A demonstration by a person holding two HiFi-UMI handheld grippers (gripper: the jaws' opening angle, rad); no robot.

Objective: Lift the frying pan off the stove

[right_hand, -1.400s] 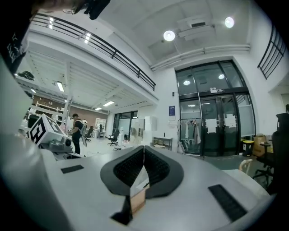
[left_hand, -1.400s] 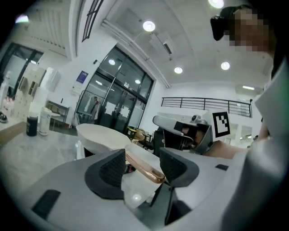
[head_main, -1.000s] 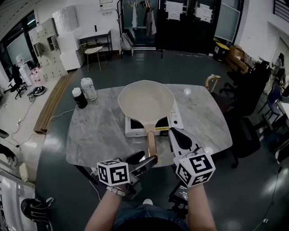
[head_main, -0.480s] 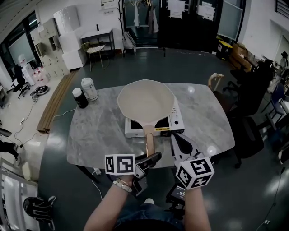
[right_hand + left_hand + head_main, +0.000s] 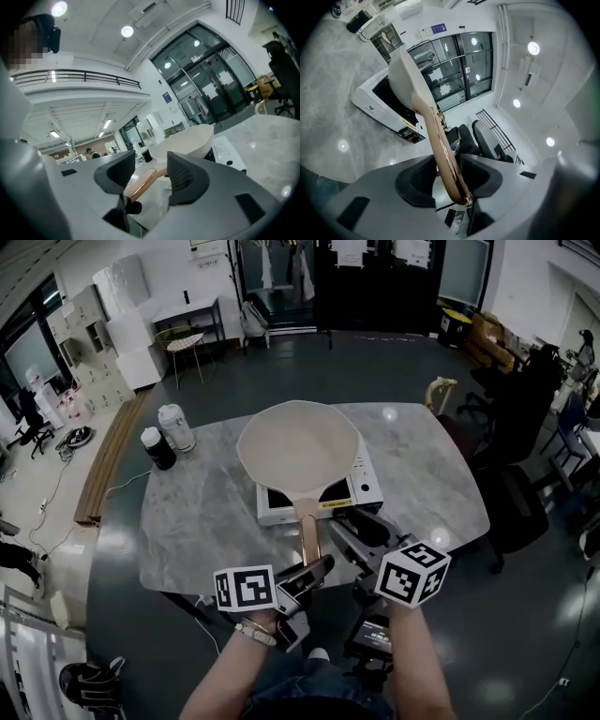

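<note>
The cream frying pan sits on the white portable stove, its wooden handle pointing toward me. My left gripper is at the handle's end. In the left gripper view the handle runs between the jaws of that gripper, which are closing with the pads against it. My right gripper hovers just right of the handle, jaws opening and holding nothing. In the right gripper view the handle and the pan show past the gap of the right gripper.
The stove stands on a grey marble table. A black bottle and a white jar stand at its far left corner. Dark office chairs stand to the right of the table.
The left gripper's jaws have closed around the handle's end. The right gripper has swung left toward the handle and its jaws have parted.
</note>
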